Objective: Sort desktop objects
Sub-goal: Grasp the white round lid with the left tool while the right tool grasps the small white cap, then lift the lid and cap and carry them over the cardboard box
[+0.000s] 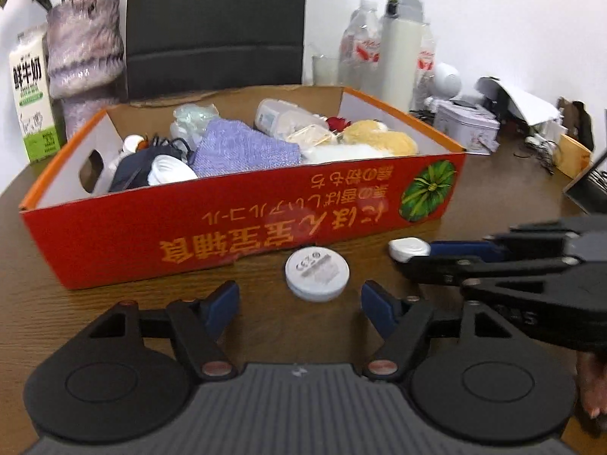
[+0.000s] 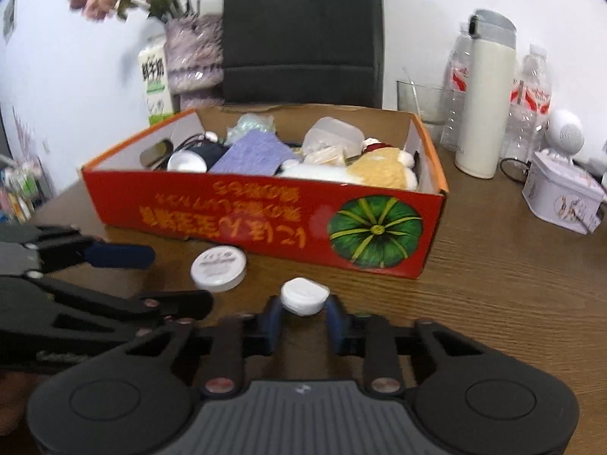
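While right claw (image 2: 303, 313) clenches white case (image 2: 304, 295), left claw (image 1: 299, 303) gaping, red box (image 1: 242, 223) behind.

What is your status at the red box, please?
Right gripper shut on small white rounded case. Left gripper open, round white tin ahead. Red cardboard box close behind; path clear.

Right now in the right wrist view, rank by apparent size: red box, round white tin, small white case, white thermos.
1. red box
2. white thermos
3. round white tin
4. small white case, though it's nearest the camera
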Demonstrator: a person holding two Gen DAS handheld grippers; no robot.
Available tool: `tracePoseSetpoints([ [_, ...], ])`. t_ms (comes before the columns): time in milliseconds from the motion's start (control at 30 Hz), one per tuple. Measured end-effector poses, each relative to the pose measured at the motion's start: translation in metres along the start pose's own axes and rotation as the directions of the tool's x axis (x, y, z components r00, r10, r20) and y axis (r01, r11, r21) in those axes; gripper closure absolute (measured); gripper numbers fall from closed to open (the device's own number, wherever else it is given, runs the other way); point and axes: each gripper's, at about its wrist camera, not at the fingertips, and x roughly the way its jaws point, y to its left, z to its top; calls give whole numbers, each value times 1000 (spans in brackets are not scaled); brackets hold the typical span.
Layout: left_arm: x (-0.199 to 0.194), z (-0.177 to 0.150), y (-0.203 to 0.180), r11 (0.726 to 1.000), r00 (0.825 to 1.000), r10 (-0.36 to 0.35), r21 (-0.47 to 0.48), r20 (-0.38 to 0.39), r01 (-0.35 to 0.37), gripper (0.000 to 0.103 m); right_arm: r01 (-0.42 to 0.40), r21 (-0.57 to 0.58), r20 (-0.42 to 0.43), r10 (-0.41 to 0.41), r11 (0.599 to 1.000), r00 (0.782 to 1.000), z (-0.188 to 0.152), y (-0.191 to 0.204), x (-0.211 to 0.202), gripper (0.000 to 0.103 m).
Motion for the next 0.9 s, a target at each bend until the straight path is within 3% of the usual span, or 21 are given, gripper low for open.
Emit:
tracePoseSetpoints([
  [67,7,4,-6,1000,1000,8,5,6,-9,29,-5,18,8,5,1000,1000,0,-9,-1,85],
  [100,9,5,-9,1000,1000,10,9,8,-10,34,-5,24,7,5,1000,1000,0,-12,-1,85],
  [133,10,6,-12,1000,1000,16,7,12,-16,50,-11,35,7,11,999,1000,1,-15,-1,83],
  [167,10,6,-15,999,999,34,8,19,-34,61,-19,48,10,19,999,1000,1,-17,0,83],
  [200,10,6,-18,998,998,53,15,17,-54,63,-22,50,10,21,999,1000,2,-18,1,82],
  [300,2,3,-16,998,999,42,-36,7,-42,63,-12,28,2,12,1000,1000,6,-13,5,64],
  [333,-3,1,-15,997,999,47,-57,1,-47,63,-1,20,1,1,1000,1000,8,-11,8,64],
  [433,-18,-6,-11,991,996,92,-95,-3,-91,63,43,11,-5,-43,999,999,14,-4,18,64],
  [500,-28,-11,-7,985,991,136,-107,0,-135,63,73,-4,-4,-73,997,997,16,2,21,77],
  [567,-38,-14,-3,980,987,160,-119,-2,-159,63,69,-6,-18,-69,998,997,17,7,19,77],
  [700,-71,-15,-1,975,984,174,-144,39,-167,63,65,-9,41,-65,998,997,13,26,-15,77],
  [900,-152,-18,-14,984,971,158,-109,182,-139,63,4,-11,131,-3,1000,991,0,60,-104,77],
])
